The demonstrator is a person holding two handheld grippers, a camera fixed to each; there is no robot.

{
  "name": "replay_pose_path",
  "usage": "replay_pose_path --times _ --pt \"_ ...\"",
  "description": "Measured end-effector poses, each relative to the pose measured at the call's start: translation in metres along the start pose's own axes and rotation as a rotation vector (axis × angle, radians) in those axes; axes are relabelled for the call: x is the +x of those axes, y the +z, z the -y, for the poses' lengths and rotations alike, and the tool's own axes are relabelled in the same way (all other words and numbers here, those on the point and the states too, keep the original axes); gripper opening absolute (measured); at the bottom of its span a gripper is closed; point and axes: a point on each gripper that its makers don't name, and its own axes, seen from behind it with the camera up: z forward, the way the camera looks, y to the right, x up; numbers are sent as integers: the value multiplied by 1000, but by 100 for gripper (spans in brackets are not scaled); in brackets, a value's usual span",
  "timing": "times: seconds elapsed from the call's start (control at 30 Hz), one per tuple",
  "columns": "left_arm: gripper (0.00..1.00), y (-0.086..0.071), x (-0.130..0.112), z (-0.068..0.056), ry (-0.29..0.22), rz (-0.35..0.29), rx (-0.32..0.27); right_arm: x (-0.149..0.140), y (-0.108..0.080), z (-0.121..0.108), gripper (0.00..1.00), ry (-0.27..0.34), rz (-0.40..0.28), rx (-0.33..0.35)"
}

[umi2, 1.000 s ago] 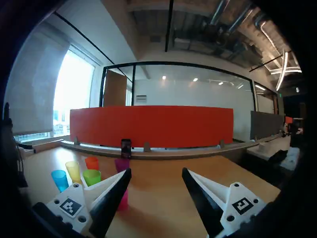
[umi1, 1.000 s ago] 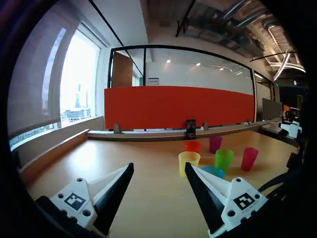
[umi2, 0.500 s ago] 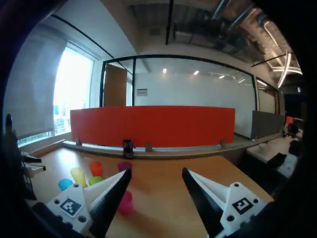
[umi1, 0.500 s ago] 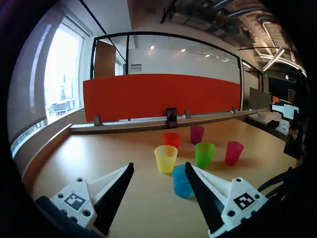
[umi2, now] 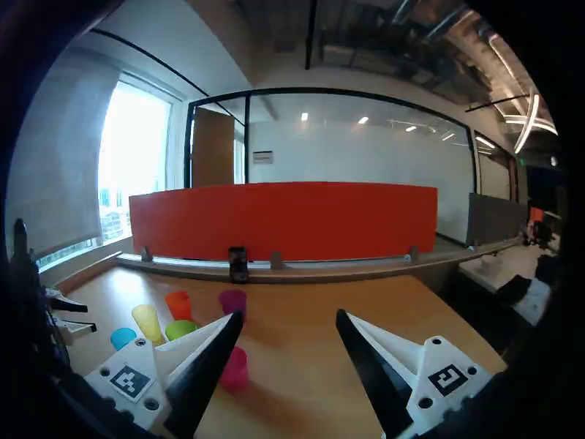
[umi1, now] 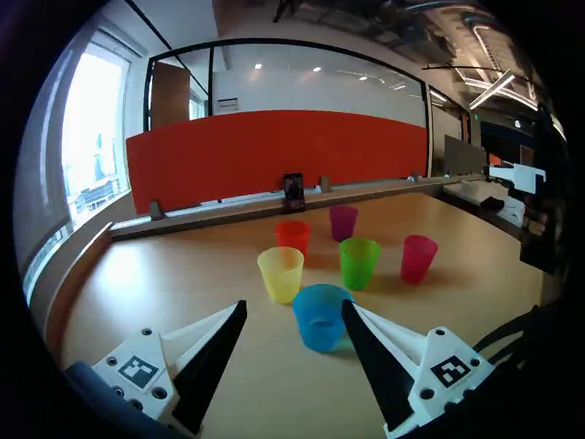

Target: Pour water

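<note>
Cup (umi1: 320, 317), blue translucent plastic, upright on table (umi1: 183, 293), five coloured cups (umi1: 358, 262) behind.

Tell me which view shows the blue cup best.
The left gripper view: the blue cup stands close and nearly whole, just ahead of the open left claw. The right gripper view shows it small at far left, its base hidden behind the right claw.
</note>
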Motion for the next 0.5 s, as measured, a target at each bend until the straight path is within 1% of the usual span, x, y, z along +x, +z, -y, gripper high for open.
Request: replay_pose_path --times 0.1,0.3,0.5 --pt "96 5 -4 -6 16 20 -13 -2 2 0 100 2 7 1" --pt "96 15 -14 -21 21 45 -46 -5 6 -3 99 -1 16 0" --pt "96 26 -26 -28 29 76 -49 -10 11 -6 99 -6 26 -1"
